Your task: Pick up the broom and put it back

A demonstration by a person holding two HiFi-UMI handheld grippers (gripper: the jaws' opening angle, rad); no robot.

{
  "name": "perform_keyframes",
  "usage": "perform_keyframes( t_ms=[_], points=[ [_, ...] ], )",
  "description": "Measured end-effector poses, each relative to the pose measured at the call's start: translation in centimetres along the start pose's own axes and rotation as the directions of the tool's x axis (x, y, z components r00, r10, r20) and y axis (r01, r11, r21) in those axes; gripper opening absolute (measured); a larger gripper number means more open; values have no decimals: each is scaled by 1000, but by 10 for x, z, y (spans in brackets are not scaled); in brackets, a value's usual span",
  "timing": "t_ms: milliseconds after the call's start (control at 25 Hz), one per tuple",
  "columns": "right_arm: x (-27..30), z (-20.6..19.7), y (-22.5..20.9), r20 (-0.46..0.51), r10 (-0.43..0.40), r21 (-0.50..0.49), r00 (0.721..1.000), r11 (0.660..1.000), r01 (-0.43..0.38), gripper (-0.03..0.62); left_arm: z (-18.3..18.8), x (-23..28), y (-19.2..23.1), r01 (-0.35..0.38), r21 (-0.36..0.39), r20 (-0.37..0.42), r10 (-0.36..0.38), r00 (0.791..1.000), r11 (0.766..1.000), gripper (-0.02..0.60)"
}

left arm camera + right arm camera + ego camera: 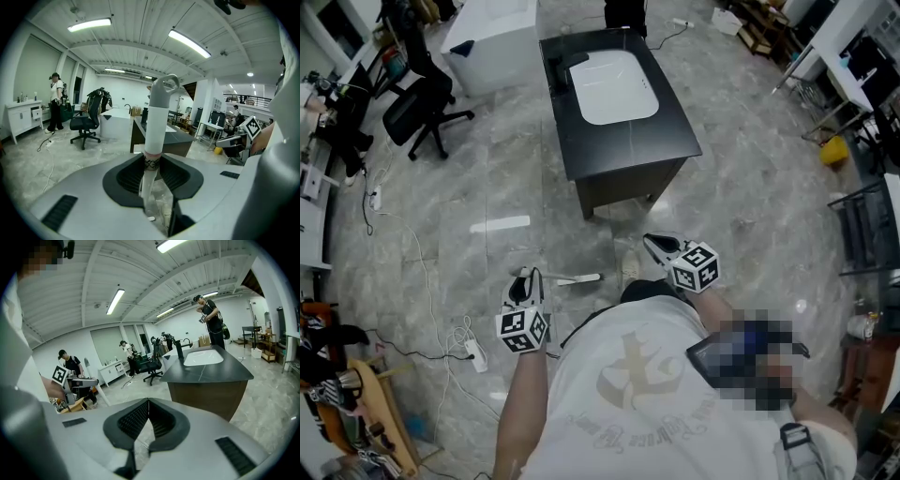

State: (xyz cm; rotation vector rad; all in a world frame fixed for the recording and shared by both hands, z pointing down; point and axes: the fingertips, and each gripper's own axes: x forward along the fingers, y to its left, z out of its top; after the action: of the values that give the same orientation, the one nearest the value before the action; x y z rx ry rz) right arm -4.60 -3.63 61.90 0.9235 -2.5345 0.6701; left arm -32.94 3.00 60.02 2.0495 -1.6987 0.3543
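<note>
The head view looks steeply down from above the person's shoulders onto the floor (487, 234). The dark sink counter (675, 131) and an office chair (420, 108) lie farther ahead. The left gripper view rides low on the left gripper (152, 161), with the clamped broom handle (157, 122) right before the lens. The right gripper view looks along the right gripper (148, 401) and its closed jaws. Both gripper views face that same counter and chair, and each catches the other gripper's marker cube (251, 127) at its edge.

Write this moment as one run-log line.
left tool: shut on broom handle | right tool: shut, empty | broom handle: upright between left jaws
</note>
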Motion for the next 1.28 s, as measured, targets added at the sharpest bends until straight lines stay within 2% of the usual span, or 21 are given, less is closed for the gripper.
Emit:
perform_keyframes(
  t_ms=[440, 640, 1000, 1280],
  points=[
    [23, 17, -40, -10, 26, 26, 1000, 999, -26, 17, 22, 37, -10, -13, 14, -19, 13, 1000, 1000, 107],
    [33, 27, -62, -5, 35, 39, 999, 999, -35, 17, 14, 63, -21, 0, 49, -72, 3, 997, 999, 107],
    [37, 36, -118, -8, 6, 83, 1000, 997, -6, 17, 20, 112, -41, 29, 66, -127, -21, 992, 997, 107],
    [39, 36, -140, -11, -7, 115, 1000, 993, 8, 17, 20, 152, -55, 64, 80, -192, -48, 980, 995, 107]
  ],
)
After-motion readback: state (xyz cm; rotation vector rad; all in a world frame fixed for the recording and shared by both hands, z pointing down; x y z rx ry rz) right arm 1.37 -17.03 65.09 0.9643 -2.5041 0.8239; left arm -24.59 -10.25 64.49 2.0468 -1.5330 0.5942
